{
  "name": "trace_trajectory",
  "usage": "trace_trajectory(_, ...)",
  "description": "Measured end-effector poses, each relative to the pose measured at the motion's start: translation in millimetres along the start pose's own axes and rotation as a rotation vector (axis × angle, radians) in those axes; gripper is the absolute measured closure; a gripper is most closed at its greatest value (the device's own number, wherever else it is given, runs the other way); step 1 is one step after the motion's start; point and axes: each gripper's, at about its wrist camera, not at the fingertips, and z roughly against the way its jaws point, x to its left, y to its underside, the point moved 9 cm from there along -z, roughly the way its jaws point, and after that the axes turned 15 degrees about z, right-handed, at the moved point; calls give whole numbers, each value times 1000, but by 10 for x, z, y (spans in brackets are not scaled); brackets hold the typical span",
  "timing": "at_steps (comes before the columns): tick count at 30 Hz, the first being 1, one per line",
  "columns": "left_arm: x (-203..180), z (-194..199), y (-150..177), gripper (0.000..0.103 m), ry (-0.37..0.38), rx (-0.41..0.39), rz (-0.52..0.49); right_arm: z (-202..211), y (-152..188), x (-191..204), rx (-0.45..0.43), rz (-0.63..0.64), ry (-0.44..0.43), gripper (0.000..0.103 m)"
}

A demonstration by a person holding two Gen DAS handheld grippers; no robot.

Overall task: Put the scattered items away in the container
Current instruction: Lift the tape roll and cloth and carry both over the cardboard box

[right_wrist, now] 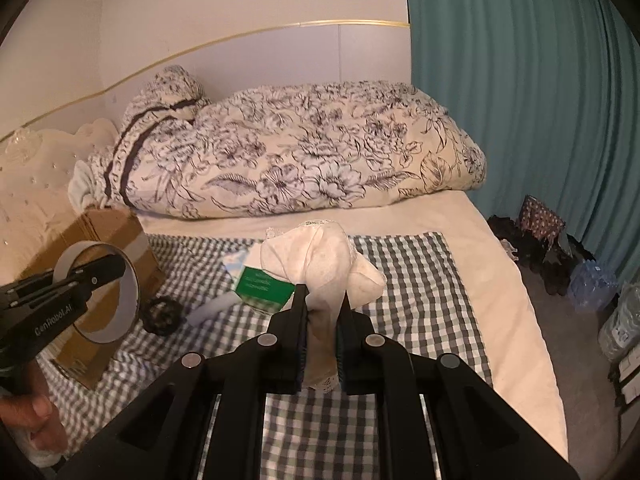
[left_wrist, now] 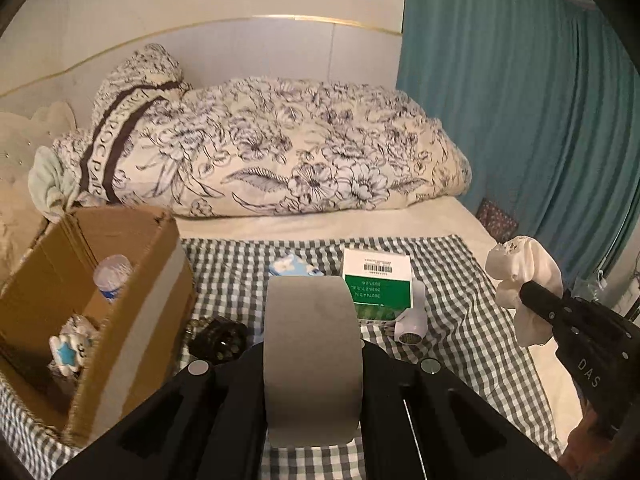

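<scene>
- Holding one thing in each tool: the left gripper [right_wrist: 105, 270] is pressed together on the wall of a grey tape roll [left_wrist: 313, 356], and the right gripper [right_wrist: 323, 300] is pinching a white cloth [right_wrist: 320, 266] between its fingers.
- Both things hang above the checked blanket [right_wrist: 404, 280], and the cardboard box [left_wrist: 80, 280] stands open at the blanket's left edge, with a water bottle [left_wrist: 113, 276] and a small toy [left_wrist: 70, 350] already inside.
- For a good step, I think the roll should go first, because the left tool is just beside the box; bring it over the opening, not over the rim, before letting go.
- The cloth hangs loose on both sides of the fingers, so it should be carried high enough not to drag over the green box [left_wrist: 376, 294] or the other small things in the middle of the blanket.
- Lower each thing well inside the walls, since the roll may roll away if it falls on the blanket.
</scene>
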Motion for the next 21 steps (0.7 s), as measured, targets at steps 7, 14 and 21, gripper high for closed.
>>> trace_trajectory(7,146,246,-107,101,-15,-40,3,165,-115,147,-28,10,-9,92)
trace_trajectory(14,341,510,-228,101,-31,-84,32,294,-282,397,-60,42,-39,92)
trace_trajectory(21,594,712,-317,101,-56,-115,51,424,-385,633,-92,61,-67,92)
